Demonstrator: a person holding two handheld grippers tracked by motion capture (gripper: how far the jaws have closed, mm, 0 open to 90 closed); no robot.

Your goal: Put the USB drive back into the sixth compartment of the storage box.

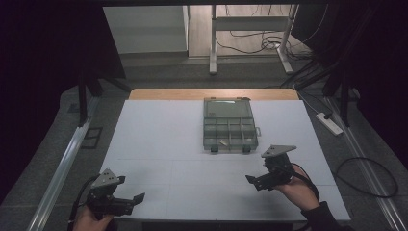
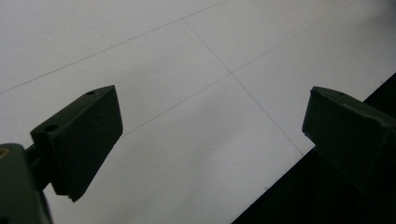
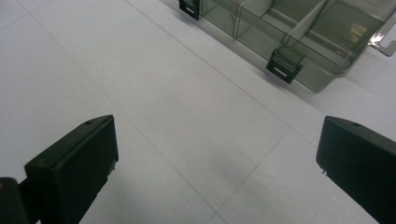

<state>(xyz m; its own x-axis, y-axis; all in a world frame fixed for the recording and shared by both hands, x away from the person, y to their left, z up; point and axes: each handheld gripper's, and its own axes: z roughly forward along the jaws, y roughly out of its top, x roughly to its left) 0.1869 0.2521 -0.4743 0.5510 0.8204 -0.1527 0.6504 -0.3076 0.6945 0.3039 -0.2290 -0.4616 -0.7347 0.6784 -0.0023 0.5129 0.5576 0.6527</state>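
An open grey see-through compartment box (image 1: 228,131) lies at the middle back of the white table (image 1: 163,144), its lid (image 1: 227,108) folded away from me. One front compartment holds a small pale piece (image 1: 223,142). My right gripper (image 1: 255,176) hovers open just in front of the box and to its right, nothing between its jaws. In the right gripper view the open gripper (image 3: 215,135) points at bare table, with the box (image 3: 303,32) and a black latch (image 3: 284,66) ahead. My left gripper (image 1: 131,189) is open near the front left corner; in its own view the gripper (image 2: 210,116) is over bare table.
The table's front edge (image 2: 299,163) runs just under the left gripper's right jaw. A wooden strip (image 1: 211,94) borders the far side. On the floor are a white power strip (image 1: 329,123), cables (image 1: 365,178) at the right, and a desk frame (image 1: 212,43) behind.
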